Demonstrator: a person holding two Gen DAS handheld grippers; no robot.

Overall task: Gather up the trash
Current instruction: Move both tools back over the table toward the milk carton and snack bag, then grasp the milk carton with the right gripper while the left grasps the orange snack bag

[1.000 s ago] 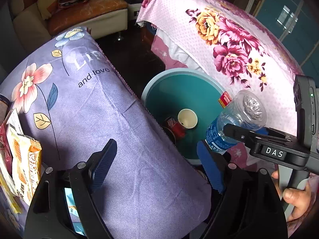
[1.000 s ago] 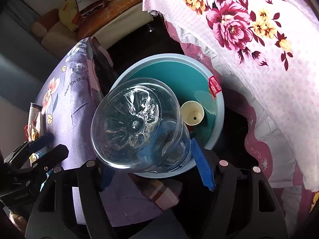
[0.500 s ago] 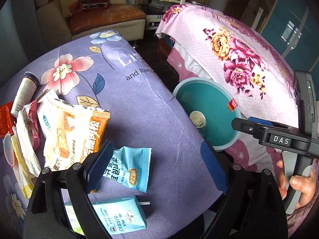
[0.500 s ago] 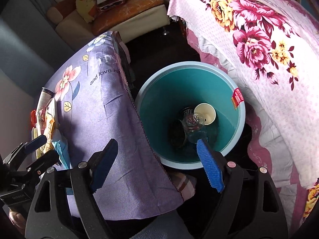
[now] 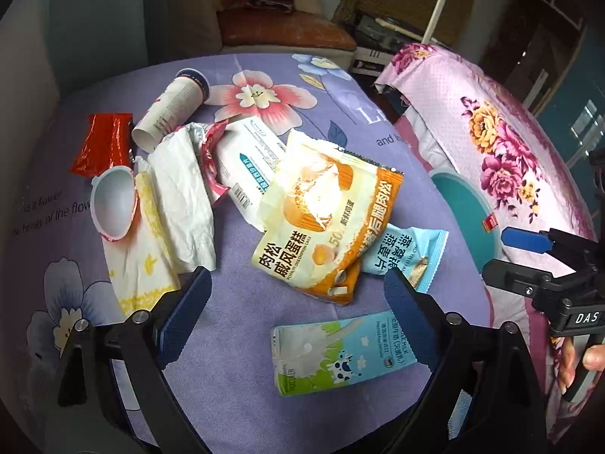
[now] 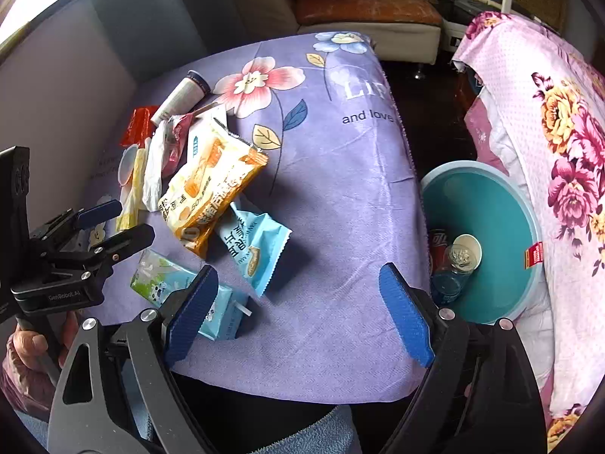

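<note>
home living room; sofa point(image 6: 363, 11)

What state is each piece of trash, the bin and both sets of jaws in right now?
Left gripper: jaws open, empty, just been opening.
Right gripper: jaws open, empty, just been opening.
Milk carton: lying flat on the table.
Orange cake wrapper: torn open, crumpled.
Blue snack packet: lying flat, partly under the cake wrapper.
White cup: on its side.
Teal bin: uncovered, holding a plastic bottle, a paper cup and a red can.

tablecloth point(image 5: 234, 397): matt woven cloth | cake wrapper point(image 5: 329, 227): glossy plastic | bin point(image 6: 495, 227): smooth plastic
</note>
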